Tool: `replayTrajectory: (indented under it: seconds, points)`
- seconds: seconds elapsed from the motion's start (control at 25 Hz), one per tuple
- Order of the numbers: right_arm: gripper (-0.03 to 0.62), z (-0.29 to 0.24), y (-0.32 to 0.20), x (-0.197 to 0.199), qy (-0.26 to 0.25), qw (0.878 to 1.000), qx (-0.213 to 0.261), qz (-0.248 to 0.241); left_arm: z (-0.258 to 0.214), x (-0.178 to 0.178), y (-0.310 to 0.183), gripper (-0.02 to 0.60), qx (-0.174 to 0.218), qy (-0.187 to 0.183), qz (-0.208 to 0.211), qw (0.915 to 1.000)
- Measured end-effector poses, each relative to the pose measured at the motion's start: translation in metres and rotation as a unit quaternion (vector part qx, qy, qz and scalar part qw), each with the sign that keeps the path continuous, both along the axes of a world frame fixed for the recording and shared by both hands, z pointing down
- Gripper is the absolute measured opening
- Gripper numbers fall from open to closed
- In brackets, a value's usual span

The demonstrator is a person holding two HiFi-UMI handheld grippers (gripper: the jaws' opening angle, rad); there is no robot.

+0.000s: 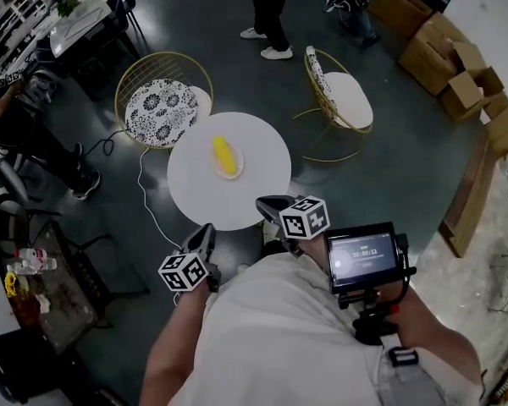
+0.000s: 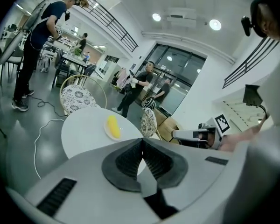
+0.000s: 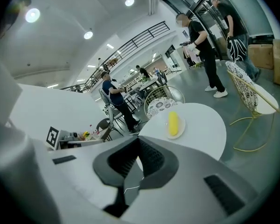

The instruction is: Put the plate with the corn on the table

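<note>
Round white counter (image 1: pixel 262 189) at frame centre, dark floor around it. Plate (image 1: pixel 239 166) sits on counter, yellow corn (image 1: pixel 224 155) lying on plate. Your left tool (image 1: pixel 205 239) and right tool (image 1: pixel 269 203) hang near counter's lower edge, each closed tight, gripping nothing. Patterned chair (image 1: pixel 159 108) upper left of counter.

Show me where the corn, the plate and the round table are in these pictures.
corn (image 1: pixel 224 155): head view, middle of the cob.
plate (image 1: pixel 240 162): head view, right rim.
round table (image 1: pixel 205 196): head view, bare top.
</note>
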State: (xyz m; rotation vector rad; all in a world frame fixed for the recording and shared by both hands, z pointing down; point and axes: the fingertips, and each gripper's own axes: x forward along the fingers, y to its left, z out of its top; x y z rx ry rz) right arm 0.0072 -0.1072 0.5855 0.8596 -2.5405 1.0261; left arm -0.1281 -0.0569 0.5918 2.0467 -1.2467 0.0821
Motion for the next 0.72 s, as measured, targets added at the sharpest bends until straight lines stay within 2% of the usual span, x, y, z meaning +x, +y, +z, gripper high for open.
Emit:
replayTrajectory:
  seconds: [0.28, 0.72]
  points:
    - [0.008, -0.017, 0.036, -0.014, -0.014, 1.0, 0.023, 0.002, -0.015, 0.0, 0.031, 0.009, 0.026, -0.009, 0.025, 0.9993]
    - [0.008, -0.02, 0.047, -0.015, -0.021, 0.999, 0.024, 0.011, -0.011, 0.01, 0.033, 0.009, 0.018, -0.009, 0.045, 0.9988]
